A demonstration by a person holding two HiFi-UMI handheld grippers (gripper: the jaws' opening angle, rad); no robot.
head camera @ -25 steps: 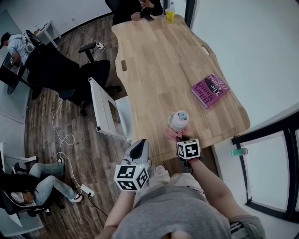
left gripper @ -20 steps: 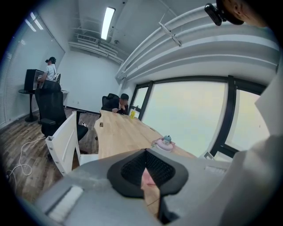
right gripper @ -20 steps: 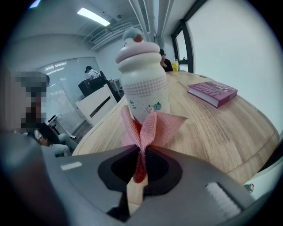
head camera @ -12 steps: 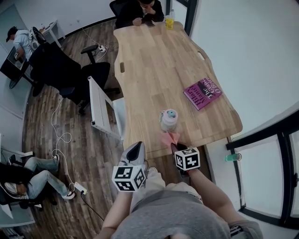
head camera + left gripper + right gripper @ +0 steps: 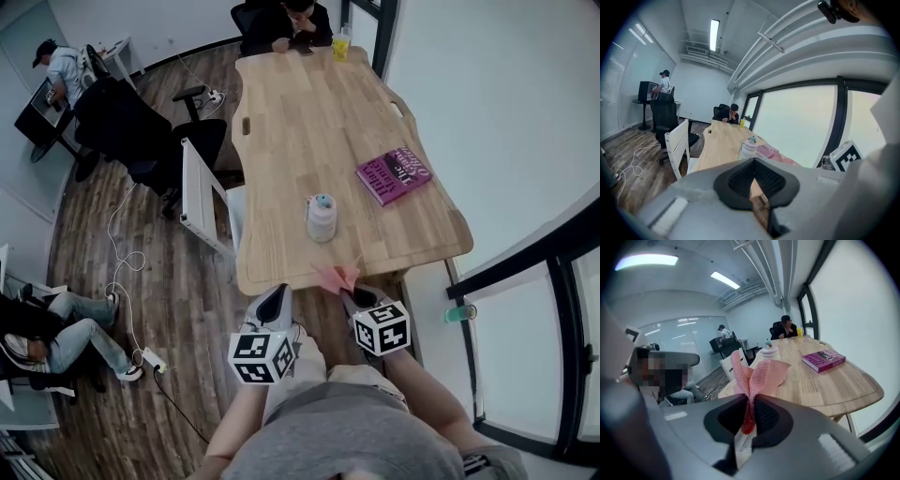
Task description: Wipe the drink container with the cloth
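The drink container (image 5: 322, 217), a pale bottle with a light-blue cap, stands upright on the wooden table (image 5: 300, 112) near its front end; it also shows small in the left gripper view (image 5: 747, 147) and the right gripper view (image 5: 769, 348). A pink cloth (image 5: 337, 276) (image 5: 757, 376) sticks up from my right gripper (image 5: 348, 293) (image 5: 749, 416), which is shut on it just off the table's near edge, apart from the bottle. My left gripper (image 5: 278, 292) (image 5: 753, 187) is shut with nothing in it, to the left of the right one.
A magenta book (image 5: 394, 174) lies on the table right of the bottle. A yellow drink (image 5: 340, 44) and a seated person (image 5: 286, 21) are at the far end. A white chair (image 5: 202, 202) and black office chairs (image 5: 141, 131) stand left of the table.
Both grippers have drawn back from the table. The cloth, close to the bottle one second ago, now hangs off the near edge. The bottle has stayed upright.
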